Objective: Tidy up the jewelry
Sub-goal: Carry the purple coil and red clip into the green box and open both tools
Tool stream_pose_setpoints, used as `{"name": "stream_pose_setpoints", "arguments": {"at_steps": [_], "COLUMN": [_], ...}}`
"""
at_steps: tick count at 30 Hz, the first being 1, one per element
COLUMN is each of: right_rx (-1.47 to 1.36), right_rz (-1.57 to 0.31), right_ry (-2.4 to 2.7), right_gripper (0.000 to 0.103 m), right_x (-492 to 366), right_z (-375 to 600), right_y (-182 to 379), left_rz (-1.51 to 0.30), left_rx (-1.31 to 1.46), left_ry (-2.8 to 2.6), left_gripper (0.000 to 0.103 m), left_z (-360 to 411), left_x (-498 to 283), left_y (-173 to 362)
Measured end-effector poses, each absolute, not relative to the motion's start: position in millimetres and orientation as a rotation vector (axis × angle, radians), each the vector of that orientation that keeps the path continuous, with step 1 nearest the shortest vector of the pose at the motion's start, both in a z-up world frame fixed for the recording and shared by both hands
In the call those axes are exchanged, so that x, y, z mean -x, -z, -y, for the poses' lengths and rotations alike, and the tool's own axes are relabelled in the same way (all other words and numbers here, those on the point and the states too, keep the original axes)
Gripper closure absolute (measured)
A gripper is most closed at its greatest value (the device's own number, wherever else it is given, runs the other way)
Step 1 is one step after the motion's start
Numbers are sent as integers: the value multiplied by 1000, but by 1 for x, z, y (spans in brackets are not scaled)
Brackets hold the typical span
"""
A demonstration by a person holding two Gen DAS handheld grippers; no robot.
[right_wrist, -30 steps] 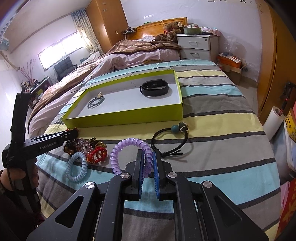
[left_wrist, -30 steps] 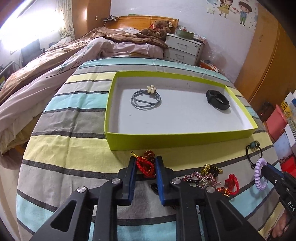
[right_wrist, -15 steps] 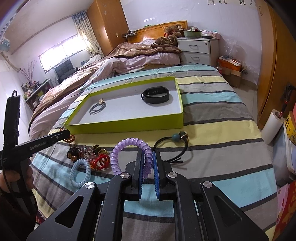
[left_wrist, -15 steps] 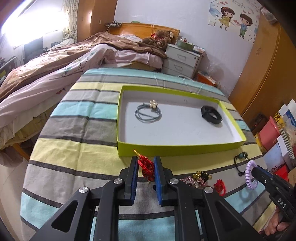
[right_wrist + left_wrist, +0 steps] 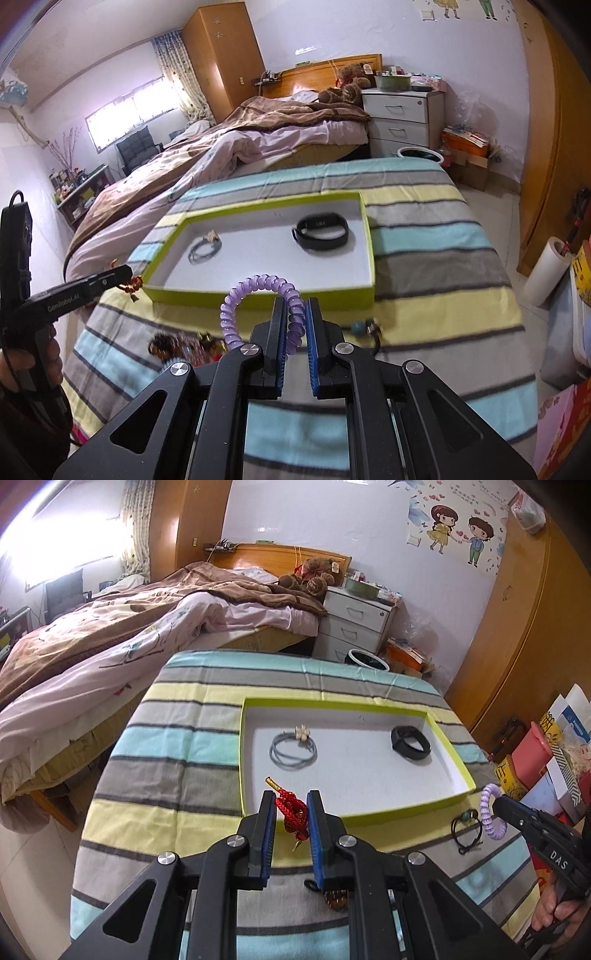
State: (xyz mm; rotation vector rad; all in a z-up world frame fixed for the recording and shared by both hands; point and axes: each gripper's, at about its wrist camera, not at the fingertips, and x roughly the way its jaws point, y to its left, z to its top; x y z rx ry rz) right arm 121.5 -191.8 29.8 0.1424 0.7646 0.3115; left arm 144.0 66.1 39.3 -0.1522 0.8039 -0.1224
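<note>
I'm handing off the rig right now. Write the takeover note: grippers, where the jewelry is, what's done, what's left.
Left gripper: shut on the red braided cord, held above the near edge of the tray.
Right gripper: shut on the purple coil hair tie, also off the bed.
Green-rimmed tray: already holds the grey hair tie with a flower and the black band.
Left to do: drop both held pieces in the tray, then collect the black hair tie with beads and the sparkly pile on the striped sheet.
</note>
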Motion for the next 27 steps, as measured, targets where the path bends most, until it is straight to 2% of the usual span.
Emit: {"name": "stream_pose_setpoints", "arguments": {"at_steps": [10,27], "right_rx": [-97,-8], "right_rz": [-781,-909], "right_ry": [-329,-340], "right_gripper": [93,93], "right_x": [-179,-258], "right_z": [175,132], "right_y": [-44,-7], "left_rz": [-823,-899], "left_rx": [156,174], "left_ry": [161,183], "left_gripper": [86,86], "left_z": [-57,-47], "left_x": [-177,-223], "left_y": [-39,-3]}}
